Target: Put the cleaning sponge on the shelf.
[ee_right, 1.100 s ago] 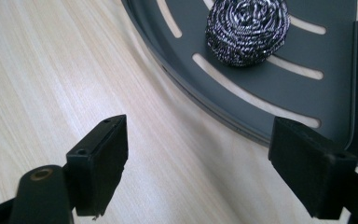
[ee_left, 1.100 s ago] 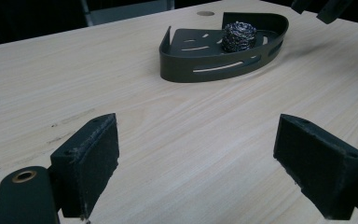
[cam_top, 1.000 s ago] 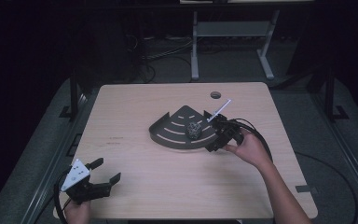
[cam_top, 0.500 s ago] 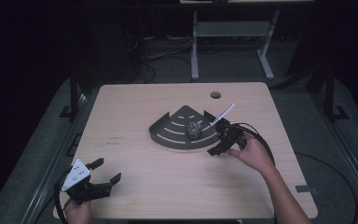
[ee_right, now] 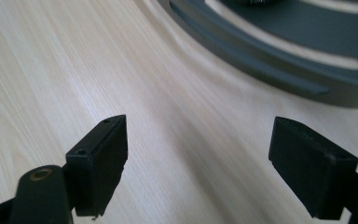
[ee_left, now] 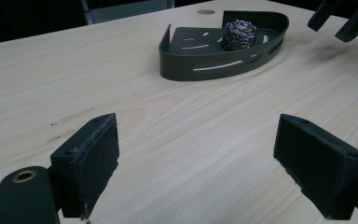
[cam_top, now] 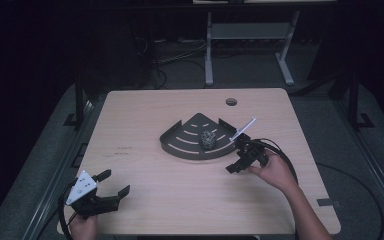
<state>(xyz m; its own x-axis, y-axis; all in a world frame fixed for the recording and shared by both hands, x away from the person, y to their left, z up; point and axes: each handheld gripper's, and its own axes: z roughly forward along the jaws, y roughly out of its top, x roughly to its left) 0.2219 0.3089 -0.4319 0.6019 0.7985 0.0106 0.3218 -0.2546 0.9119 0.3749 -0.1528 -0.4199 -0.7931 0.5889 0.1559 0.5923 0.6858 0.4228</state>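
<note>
A dark grey quarter-round tray (cam_top: pixel 182 145) lies mid-table with a steel wool scourer (cam_top: pixel 208 139) inside it. My right gripper (cam_top: pixel 234 160) is open and empty, low over the wood just off the tray's curved right rim, jaws pointing toward the tray. In the right gripper view the right gripper (ee_right: pixel 196 163) has bare table between its pads, with the tray's slotted rim (ee_right: pixel 270 60) just ahead. My left gripper (cam_top: pixel 114 182) rests open at the near left corner. The left gripper view shows the left gripper (ee_left: pixel 205 163) empty, with the tray (ee_left: pixel 214 65) and scourer (ee_left: pixel 238 34) far ahead.
A round cable hole (cam_top: pixel 231 101) sits near the table's far edge. A black cable (cam_top: pixel 285 160) loops behind the right hand. A metal stand (cam_top: pixel 245 35) is on the floor beyond the table. Bare wood spreads between the two grippers.
The right gripper has slid slightly back from the tray toward the near right and sunk lower. The left gripper has stayed put.
</note>
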